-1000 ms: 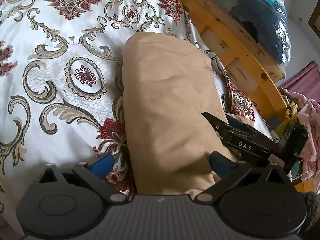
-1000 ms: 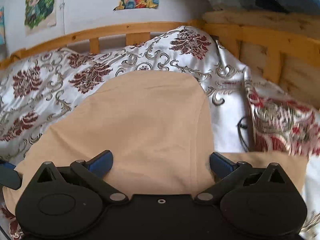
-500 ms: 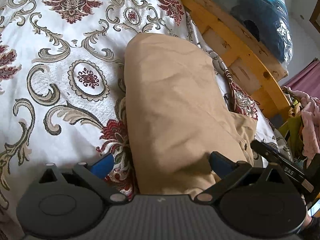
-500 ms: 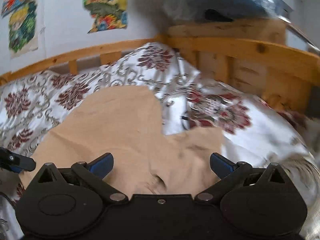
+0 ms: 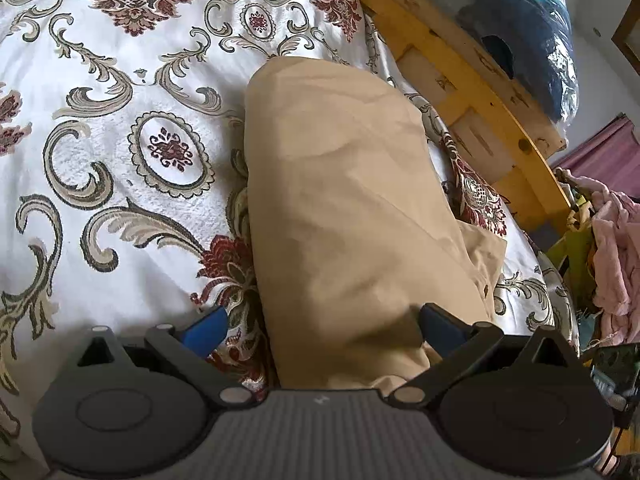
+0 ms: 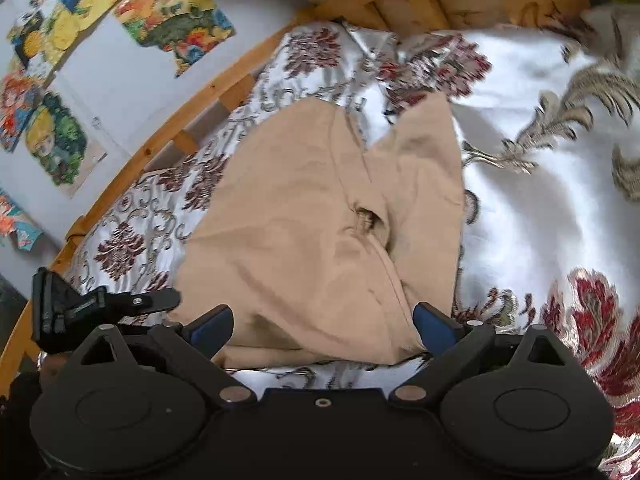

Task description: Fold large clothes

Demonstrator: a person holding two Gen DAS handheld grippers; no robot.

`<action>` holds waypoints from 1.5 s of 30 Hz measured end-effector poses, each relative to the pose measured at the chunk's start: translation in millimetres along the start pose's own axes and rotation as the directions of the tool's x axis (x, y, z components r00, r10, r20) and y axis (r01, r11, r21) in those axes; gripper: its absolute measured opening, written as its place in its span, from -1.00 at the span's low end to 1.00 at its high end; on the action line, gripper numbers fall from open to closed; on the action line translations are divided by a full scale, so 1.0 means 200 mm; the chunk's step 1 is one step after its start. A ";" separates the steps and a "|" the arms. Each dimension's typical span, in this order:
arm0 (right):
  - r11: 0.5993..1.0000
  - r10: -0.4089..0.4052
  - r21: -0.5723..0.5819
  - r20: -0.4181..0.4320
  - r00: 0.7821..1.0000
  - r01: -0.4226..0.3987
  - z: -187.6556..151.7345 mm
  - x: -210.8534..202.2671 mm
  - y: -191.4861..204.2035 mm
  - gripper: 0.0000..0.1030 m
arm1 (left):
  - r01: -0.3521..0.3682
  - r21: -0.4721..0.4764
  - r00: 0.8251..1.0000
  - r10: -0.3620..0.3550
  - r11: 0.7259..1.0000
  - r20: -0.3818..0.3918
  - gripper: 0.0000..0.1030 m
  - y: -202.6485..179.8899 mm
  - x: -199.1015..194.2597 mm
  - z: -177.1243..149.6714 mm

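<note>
A tan garment [image 5: 340,208] lies folded in a long shape on the patterned bedspread [image 5: 120,140]. My left gripper [image 5: 322,328] is open, its blue-padded fingers wide apart over the garment's near end, holding nothing. In the right wrist view the same garment [image 6: 320,220] lies flat with a flap [image 6: 424,168] folded out at its right. My right gripper [image 6: 320,322] is open and empty, just above the garment's near edge. The left gripper's body [image 6: 92,304] shows at the left in the right wrist view.
A wooden bed rail [image 5: 472,92] runs along the far right side, with a plastic-wrapped bundle [image 5: 520,28] on it. Pink clothes [image 5: 616,248] hang off the bed's right. A wall with colourful posters [image 6: 80,60] stands behind the rail [image 6: 168,140].
My right gripper has pulled back from the garment and out of the left wrist view, and now looks down at it. The left gripper has barely moved.
</note>
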State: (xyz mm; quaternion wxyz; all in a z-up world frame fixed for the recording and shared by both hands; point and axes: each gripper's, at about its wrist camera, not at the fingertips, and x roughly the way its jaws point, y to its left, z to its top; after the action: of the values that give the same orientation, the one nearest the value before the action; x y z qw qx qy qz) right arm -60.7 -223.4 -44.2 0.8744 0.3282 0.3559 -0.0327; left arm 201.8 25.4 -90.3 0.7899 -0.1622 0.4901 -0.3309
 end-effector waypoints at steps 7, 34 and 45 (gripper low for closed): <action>0.991 -0.134 0.016 0.111 0.985 0.133 0.09 -0.03 -0.04 0.48 | 0.004 -0.002 1.000 -0.004 1.000 -0.011 1.00 0.01 0.00 0.01; 0.889 -0.226 -0.370 0.157 0.961 0.269 0.19 0.16 0.16 -0.34 | 0.004 -0.033 1.000 -0.005 0.999 -0.014 1.00 0.02 0.01 -0.01; 0.972 -0.003 0.234 -0.018 1.000 0.007 0.34 0.19 -0.29 0.72 | 0.006 -0.042 1.000 -0.007 0.999 -0.015 1.00 0.01 0.02 -0.01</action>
State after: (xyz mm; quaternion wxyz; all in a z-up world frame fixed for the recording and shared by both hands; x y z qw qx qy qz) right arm -8.8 -302.8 -63.8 0.8265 0.4282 0.3579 -0.0737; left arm 202.4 25.0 -95.2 0.7816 -0.1779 0.5023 -0.3244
